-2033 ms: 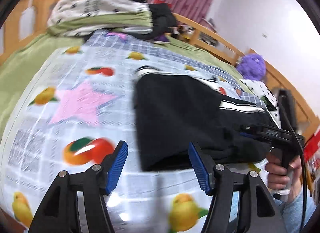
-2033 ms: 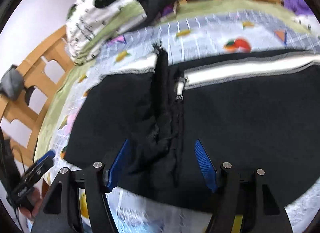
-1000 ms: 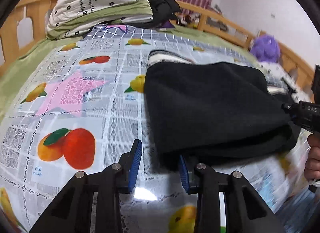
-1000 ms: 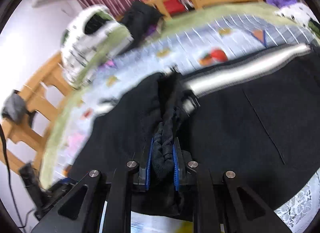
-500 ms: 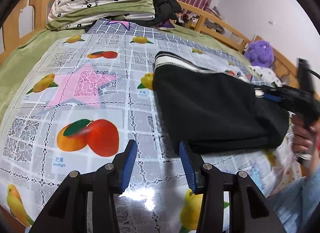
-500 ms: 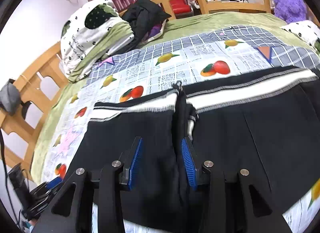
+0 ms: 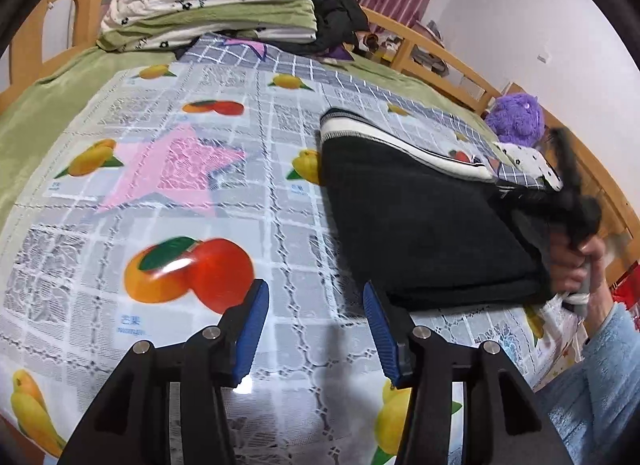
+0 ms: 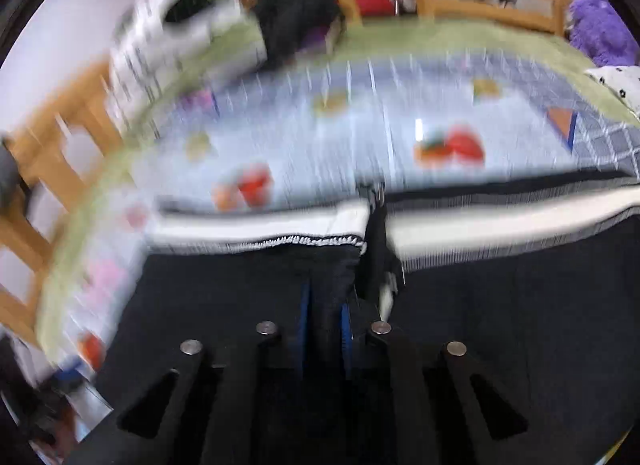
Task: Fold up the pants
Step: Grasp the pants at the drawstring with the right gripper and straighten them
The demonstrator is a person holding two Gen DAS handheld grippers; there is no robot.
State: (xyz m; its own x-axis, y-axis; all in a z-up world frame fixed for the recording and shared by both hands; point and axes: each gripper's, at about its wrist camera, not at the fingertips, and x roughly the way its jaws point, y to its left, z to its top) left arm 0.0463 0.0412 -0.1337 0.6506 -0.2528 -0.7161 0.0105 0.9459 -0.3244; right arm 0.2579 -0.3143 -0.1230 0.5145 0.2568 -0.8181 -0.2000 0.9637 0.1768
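In the left wrist view, the left gripper (image 7: 314, 329) hovered with its blue fingers (image 7: 252, 325) spread and holding nothing, just off the near-left corner of the folded black pants (image 7: 420, 225), whose white-striped waistband edge (image 7: 384, 137) lay on the far side; the fruit-print cover (image 7: 160, 193) stretched bare to the left of the pants. In the blurred right wrist view, the right gripper (image 8: 325, 313) had its fingers pressed together on a ridge of the pants (image 8: 520, 305) just below the waistband (image 8: 260, 229), with the cover (image 8: 360, 137) lying open beyond that edge.
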